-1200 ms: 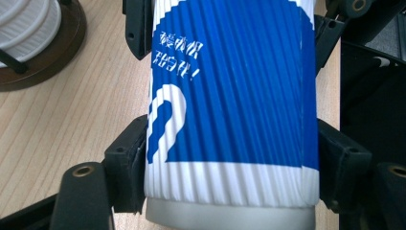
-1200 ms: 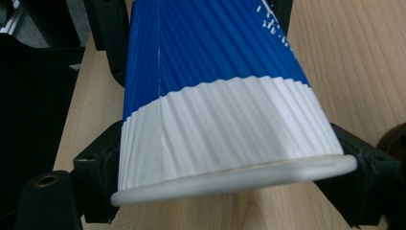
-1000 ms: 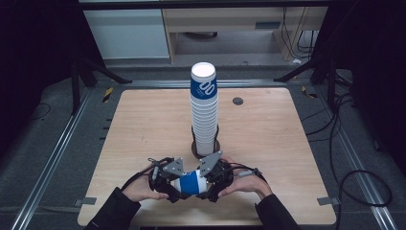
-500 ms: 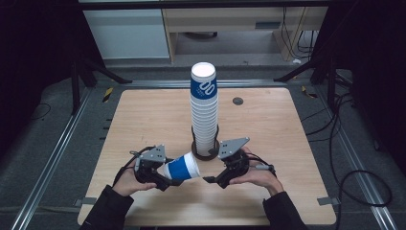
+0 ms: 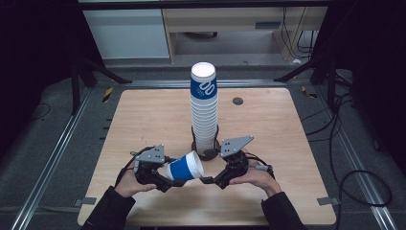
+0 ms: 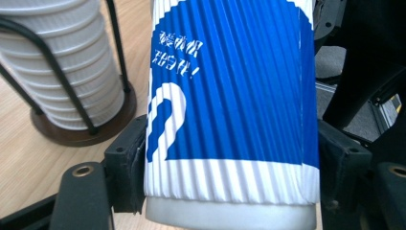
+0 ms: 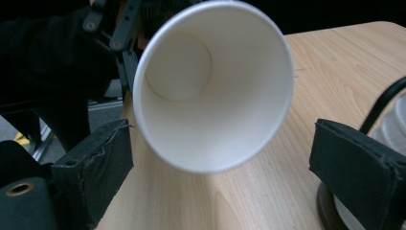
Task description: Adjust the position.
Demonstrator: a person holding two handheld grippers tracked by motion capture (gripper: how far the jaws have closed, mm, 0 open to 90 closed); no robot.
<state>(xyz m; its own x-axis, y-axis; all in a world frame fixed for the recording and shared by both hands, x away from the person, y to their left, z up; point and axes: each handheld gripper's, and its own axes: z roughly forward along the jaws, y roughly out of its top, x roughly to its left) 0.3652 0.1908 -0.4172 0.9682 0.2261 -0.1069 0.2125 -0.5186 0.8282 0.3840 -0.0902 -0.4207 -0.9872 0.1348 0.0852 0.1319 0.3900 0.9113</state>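
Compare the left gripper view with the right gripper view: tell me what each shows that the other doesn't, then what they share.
Left gripper view: the cup's ribbed blue-and-white outside with white lettering, clamped between the left gripper's jaws.

Right gripper view: the cup's white inside, down to its round bottom, seen through the open mouth; the right gripper's jaws stand apart on either side of the rim, not touching it.

Both: the same cup, the wooden table, and part of the wire-framed holder with stacked cups.
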